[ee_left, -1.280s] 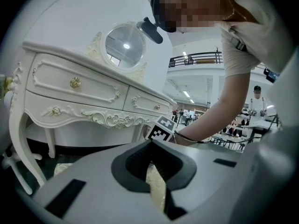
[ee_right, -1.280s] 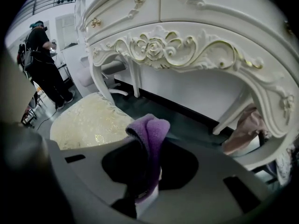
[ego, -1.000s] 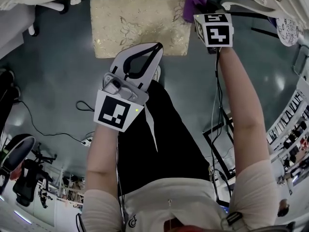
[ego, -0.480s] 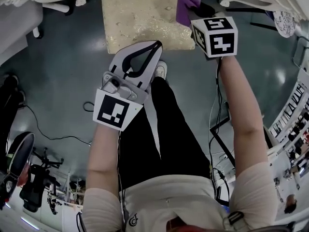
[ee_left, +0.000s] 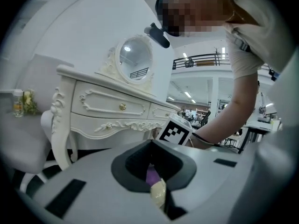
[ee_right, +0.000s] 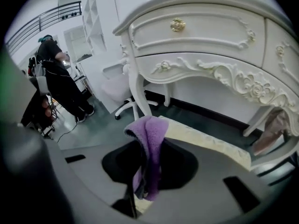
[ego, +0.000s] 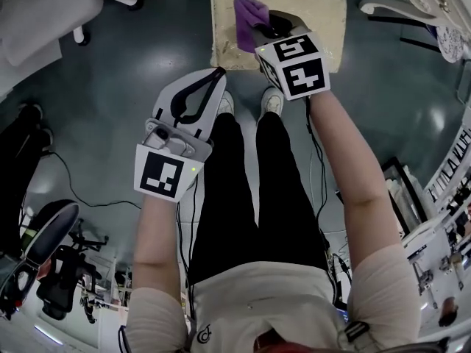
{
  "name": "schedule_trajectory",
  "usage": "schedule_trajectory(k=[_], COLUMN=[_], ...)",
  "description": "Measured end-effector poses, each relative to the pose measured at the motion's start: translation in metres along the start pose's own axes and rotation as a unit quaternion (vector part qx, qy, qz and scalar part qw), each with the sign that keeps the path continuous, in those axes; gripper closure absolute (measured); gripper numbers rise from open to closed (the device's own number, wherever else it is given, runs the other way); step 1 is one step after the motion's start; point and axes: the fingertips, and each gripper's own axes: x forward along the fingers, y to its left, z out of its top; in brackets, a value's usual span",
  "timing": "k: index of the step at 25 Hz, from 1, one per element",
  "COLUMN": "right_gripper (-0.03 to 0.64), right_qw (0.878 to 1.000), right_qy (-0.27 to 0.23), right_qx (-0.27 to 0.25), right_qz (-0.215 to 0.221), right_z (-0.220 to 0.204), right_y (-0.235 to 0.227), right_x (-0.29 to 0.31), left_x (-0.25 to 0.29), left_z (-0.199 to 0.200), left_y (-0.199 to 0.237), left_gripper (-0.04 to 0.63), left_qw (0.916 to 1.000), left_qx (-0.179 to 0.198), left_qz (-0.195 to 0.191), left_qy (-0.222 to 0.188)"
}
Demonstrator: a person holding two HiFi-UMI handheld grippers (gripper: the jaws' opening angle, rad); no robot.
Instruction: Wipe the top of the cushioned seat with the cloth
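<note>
2 closed | right tongs (ego: 263,28) pinch cloth (ego: 249,13) | left tongs (ego: 218,73) empty

A white carved dressing table (ee_right: 205,36) with gold drawer knobs (ee_right: 177,24) carries an oval mirror (ee_left: 135,59) on its top. Left of the table in the right gripper view stands a white swivel chair (ee_right: 122,94), and farther left of it a person in dark clothes (ee_right: 60,85).

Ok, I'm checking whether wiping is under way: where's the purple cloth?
Head view, top centre: the purple cloth is clamped in the right tongs, over the left part of the cushioned seat.
</note>
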Motion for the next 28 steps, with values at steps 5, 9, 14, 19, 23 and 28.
schedule_trajectory(k=[5, 9, 14, 19, 23, 28], right_gripper=[0.532, 0.532, 0.532, 0.531, 0.529, 0.53], right_qw=[1.0, 0.999, 0.998, 0.998, 0.997, 0.997], right_qy=[0.006, 0.024, 0.046, 0.053, 0.063, 0.074], right_qx=[0.007, 0.026, 0.046, 0.038, 0.033, 0.022], right_qz=[0.015, 0.014, -0.006, 0.003, -0.006, -0.026], right_z=[0.01, 0.006, -0.011, -0.019, -0.029, -0.044], right_y=[0.038, 0.044, 0.031, 0.015, -0.005, -0.034], right_x=[0.034, 0.053, 0.063, 0.057, 0.048, 0.034], left_x=[-0.03, -0.038, -0.033, -0.011, 0.006, 0.021], left_z=[-0.007, -0.012, -0.028, -0.033, -0.034, -0.029], left_y=[0.033, 0.045, 0.049, 0.033, 0.015, -0.002], left_gripper=[0.583, 0.583, 0.583, 0.583, 0.583, 0.583], left_qw=[0.9997, 0.9996, 0.999, 0.9994, 0.9995, 0.9995], left_qx=[0.005, -0.007, -0.022, -0.026, -0.013, -0.019], left_qz=[0.026, 0.029, 0.039, 0.023, 0.012, 0.014], left_qy=[0.002, -0.002, 0.006, 0.01, 0.025, 0.02])
